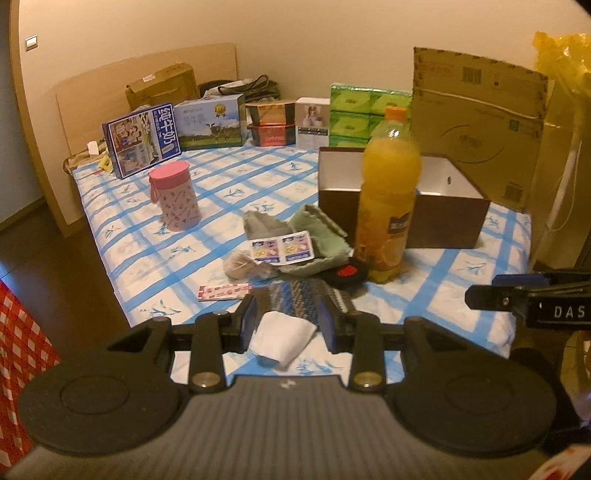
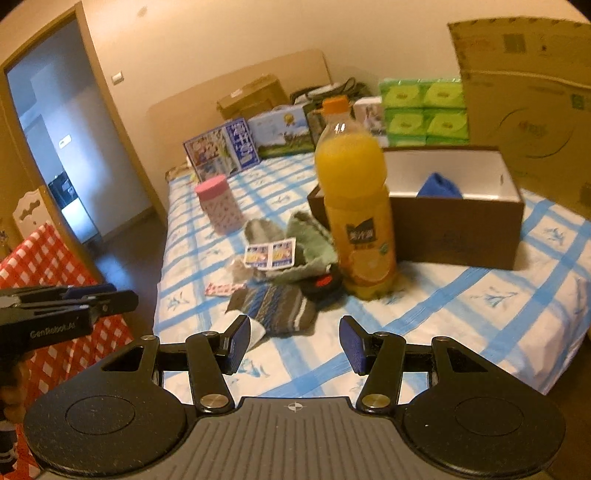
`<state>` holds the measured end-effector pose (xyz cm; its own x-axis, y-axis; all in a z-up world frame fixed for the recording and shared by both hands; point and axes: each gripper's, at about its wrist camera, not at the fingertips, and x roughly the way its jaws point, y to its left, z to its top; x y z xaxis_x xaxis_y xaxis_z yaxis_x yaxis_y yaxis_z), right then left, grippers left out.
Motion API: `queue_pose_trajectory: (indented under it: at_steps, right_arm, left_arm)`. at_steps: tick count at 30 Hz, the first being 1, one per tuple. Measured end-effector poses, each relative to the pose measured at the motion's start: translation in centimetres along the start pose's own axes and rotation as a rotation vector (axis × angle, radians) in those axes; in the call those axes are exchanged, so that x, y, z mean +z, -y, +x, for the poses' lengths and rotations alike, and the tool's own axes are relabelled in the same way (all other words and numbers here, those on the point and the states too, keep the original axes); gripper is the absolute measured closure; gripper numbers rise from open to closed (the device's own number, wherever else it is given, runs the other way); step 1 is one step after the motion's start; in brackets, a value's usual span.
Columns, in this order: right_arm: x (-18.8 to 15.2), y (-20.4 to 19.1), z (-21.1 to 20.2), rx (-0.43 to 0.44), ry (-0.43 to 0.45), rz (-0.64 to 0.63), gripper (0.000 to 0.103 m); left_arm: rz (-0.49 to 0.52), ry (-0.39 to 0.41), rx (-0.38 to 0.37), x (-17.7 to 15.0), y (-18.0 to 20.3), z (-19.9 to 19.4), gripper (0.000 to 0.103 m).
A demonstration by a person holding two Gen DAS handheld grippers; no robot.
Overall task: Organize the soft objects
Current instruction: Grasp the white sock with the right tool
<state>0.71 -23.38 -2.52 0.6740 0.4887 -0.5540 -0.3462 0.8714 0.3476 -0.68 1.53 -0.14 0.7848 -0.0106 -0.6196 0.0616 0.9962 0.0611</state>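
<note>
A bedroom with cream walls (image 1: 295, 33). An open doorway (image 2: 55, 147) stands at 9 o'clock in the right wrist view, with a light switch (image 2: 117, 77) on the wall just past it. Dark floor (image 1: 55, 258) runs along the bed's left side.

A bed (image 1: 443, 280) fills the middle, covered in a white sheet with a blue check. A wooden headboard (image 1: 147, 74) rises at 12 o'clock, with 1 row of printed boxes (image 1: 210, 122) and green tissue packs (image 1: 351, 114) before it. A tall cardboard carton (image 1: 476, 122) stands at 2 o'clock. A red-and-white checked cloth (image 2: 48, 251) lies at 8 o'clock off the bed.

A brown box (image 2: 454, 232), open and white inside, sits at 1 o'clock; 1 blue soft item (image 2: 439, 186) lies in it. An orange juice bottle (image 2: 354, 206) stands upright just in front of its left corner. A pink lidded tin (image 1: 175, 195) stands at 11 o'clock.

The soft pile lies at centre, left of the bottle: a green cloth (image 1: 325, 236), a grey cloth (image 1: 258, 221), a striped sock (image 2: 273, 302), a black item with a red patch (image 1: 345, 273), and a white sock (image 1: 282, 338) nearest. A 2-panel sticker card (image 1: 282, 247) rests on top of the pile.

The left gripper (image 1: 286, 325) has its fingers apart with the white sock between them; whether they touch it is unclear. The right gripper (image 2: 293, 345) has its fingers wide apart, empty, over bare sheet.
</note>
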Motion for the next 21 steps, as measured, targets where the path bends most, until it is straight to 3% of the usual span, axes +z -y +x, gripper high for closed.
queue_pose_trajectory:
  at_steps: [11, 21]
  right_arm:
    - [-1.1, 0.2, 7.1, 0.03, -0.135, -0.011, 0.049]
    - [-2.6, -3.3, 15.3, 0.094, -0.272, -0.059, 0.049]
  left_arm:
    - [-0.013, -0.13, 0.008, -2.5, -2.2, 6.0, 0.069]
    - [-0.06, -0.219, 0.031, -4.8, -5.5, 10.7, 0.069]
